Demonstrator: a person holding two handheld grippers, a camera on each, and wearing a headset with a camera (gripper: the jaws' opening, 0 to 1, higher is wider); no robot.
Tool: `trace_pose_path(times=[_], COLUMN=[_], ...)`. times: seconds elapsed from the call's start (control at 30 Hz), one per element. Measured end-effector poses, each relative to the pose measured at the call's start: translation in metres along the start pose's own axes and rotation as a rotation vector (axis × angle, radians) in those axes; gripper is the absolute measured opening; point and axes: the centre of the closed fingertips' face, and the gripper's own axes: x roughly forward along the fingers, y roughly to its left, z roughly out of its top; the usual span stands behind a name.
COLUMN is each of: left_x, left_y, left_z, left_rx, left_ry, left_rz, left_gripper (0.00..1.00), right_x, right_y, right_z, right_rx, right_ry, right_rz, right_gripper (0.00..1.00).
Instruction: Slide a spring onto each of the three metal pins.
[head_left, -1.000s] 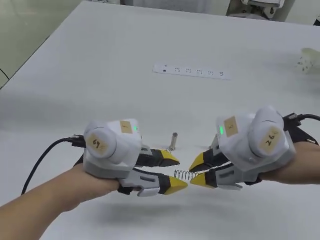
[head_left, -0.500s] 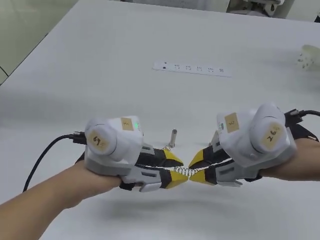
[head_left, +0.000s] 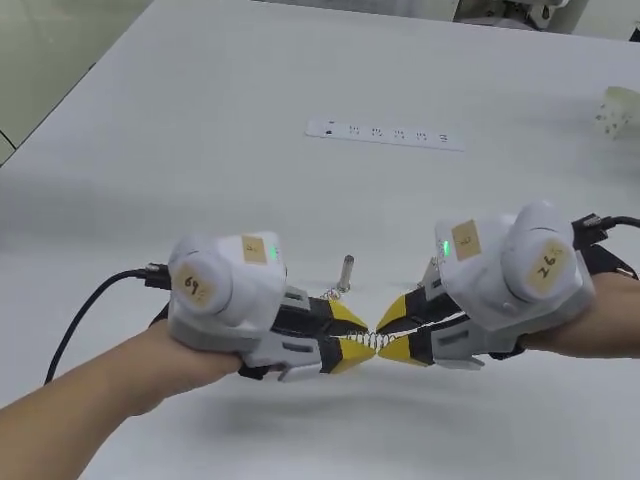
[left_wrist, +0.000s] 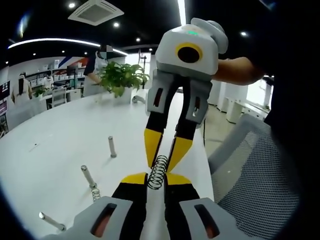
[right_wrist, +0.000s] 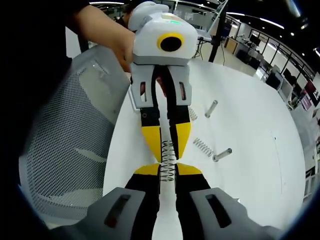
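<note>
Both grippers are tip to tip with one spring (head_left: 371, 341) bridged between them. The left gripper (head_left: 350, 352) has its jaws pressed onto one end, the right gripper (head_left: 392, 338) onto the other. The coil axis runs straight along both jaw lines, roughly level above the table (head_left: 200, 120). Reads to me as a mid-air handover or regrip. Key geometry: the standing pin (head_left: 347, 272) is just beyond the meeting tips, on the side away from the person and slightly nearer the left gripper. Its axis is vertical while the spring lies horizontal, so whichever side keeps the spring has to tip it upright, open end down, then lower it over the pin top. In the left gripper view, off the far side of the jaws, there's an upright pin (left_wrist: 112, 146), a leaning pin (left_wrist: 87, 176) with a small spring (left_wrist: 95, 194) at its foot, and a low pin (left_wrist: 50, 221) close to the gripper body. Can't tell if any coil is actually seated. The right gripper view shows a loose spring (right_wrist: 202, 146) on the table beside the jaws. Likely obstruction is the other gripper's tips crowding the pin. The power strip (head_left: 385, 135) is well clear beyond.
</note>
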Motion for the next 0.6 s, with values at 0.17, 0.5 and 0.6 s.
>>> trace_pose_path(times=[0.17, 0.5, 0.6], left_x=[-0.0005, -0.0009, -0.0008], left_y=[-0.0023, -0.0045, -0.0058], left_z=[-0.0004, 0.0005, 0.0004], left_rx=[0.019, 0.034, 0.034], left_ry=[0.003, 0.002, 0.004], left_rz=[-0.010, -0.019, -0.026], left_gripper=[0.04, 0.03, 0.03], right_x=[0.0004, -0.0004, -0.0005], right_y=[0.0017, 0.0029, 0.0022], right_z=[-0.0003, 0.0003, -0.0012], right_rx=[0.003, 0.000, 0.001], right_ry=[-0.007, -0.011, -0.003], right_rz=[0.005, 0.006, 0.002], right_gripper=[0.08, 0.08, 0.09])
